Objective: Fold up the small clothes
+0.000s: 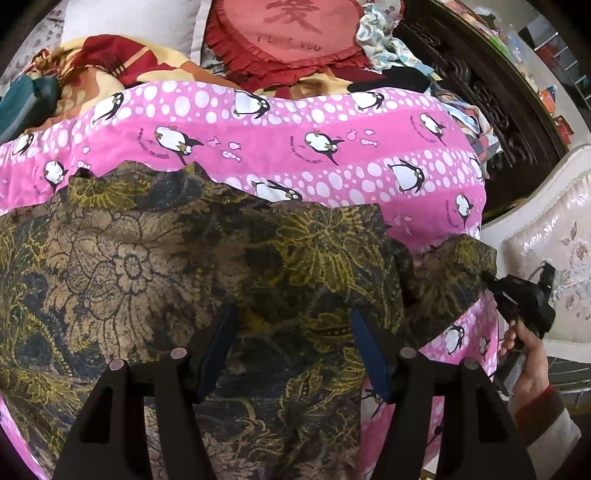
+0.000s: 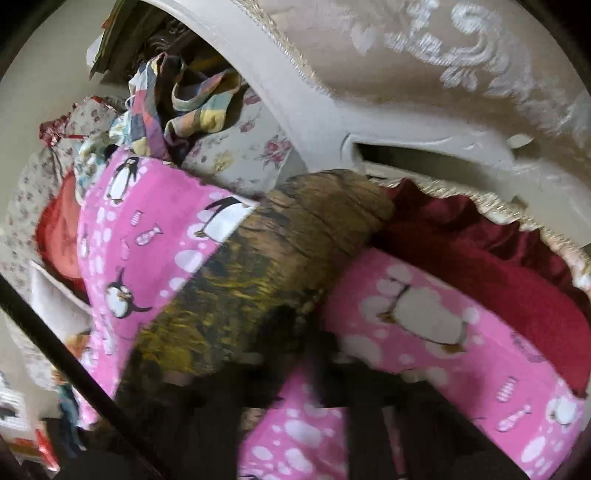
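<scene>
A brown floral garment (image 1: 177, 266) with yellow and dark blue patterns lies spread on a pink penguin blanket (image 1: 295, 140). My left gripper (image 1: 295, 339) is open just above the garment's near part, its blue-padded fingers (image 1: 221, 343) wide apart. My right gripper (image 1: 495, 280) shows at the right edge of the left wrist view, shut on the garment's right sleeve tip. In the blurred right wrist view the sleeve (image 2: 280, 258) stretches away from my right gripper (image 2: 325, 339), whose fingers are dark and smeared.
A red heart-shaped cushion (image 1: 280, 33), pillows and heaped clothes (image 1: 388, 44) lie beyond the blanket. A dark carved headboard (image 1: 491, 85) and a cream embroidered chair (image 1: 554, 251) stand to the right. A red blanket (image 2: 480, 266) lies beside the pink one.
</scene>
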Demonstrator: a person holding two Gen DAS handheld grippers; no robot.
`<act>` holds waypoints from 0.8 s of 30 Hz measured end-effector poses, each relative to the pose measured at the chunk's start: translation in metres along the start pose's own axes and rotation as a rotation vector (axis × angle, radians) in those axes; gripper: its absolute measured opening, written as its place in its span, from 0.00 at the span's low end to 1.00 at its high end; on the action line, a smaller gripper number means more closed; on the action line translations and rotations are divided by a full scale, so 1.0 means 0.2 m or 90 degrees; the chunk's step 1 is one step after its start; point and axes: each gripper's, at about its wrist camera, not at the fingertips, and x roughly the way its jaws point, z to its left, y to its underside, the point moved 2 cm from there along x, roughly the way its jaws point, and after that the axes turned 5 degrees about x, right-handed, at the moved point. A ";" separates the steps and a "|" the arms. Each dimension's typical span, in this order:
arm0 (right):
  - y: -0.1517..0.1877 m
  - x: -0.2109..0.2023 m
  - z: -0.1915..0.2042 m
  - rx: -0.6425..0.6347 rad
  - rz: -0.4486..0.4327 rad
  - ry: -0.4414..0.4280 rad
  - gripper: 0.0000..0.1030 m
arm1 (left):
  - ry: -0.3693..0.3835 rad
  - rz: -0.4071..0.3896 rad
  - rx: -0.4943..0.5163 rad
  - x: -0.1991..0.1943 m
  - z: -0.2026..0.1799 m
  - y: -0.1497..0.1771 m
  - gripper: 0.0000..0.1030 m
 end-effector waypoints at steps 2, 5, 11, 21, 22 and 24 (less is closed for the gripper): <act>0.00 -0.13 0.03 0.009 -0.025 -0.049 0.04 | 0.004 -0.001 -0.011 -0.03 0.02 0.01 0.61; 0.02 -0.35 0.10 0.000 -0.055 -0.104 0.04 | 0.003 -0.011 -0.022 -0.10 0.09 0.01 0.61; 0.13 -0.72 0.39 -0.086 -0.086 -0.169 0.04 | -0.004 -0.043 -0.074 -0.31 0.35 0.05 0.61; 0.74 -0.90 1.27 -0.363 -0.016 -0.290 0.04 | -0.025 -0.122 -0.171 -0.70 0.84 0.15 0.62; 0.89 -0.89 1.39 -0.409 0.007 -0.305 0.04 | -0.028 -0.126 -0.178 -0.72 0.88 0.16 0.62; 1.12 -0.83 1.54 -0.470 0.044 -0.322 0.04 | -0.035 -0.136 -0.195 -0.76 0.98 0.19 0.63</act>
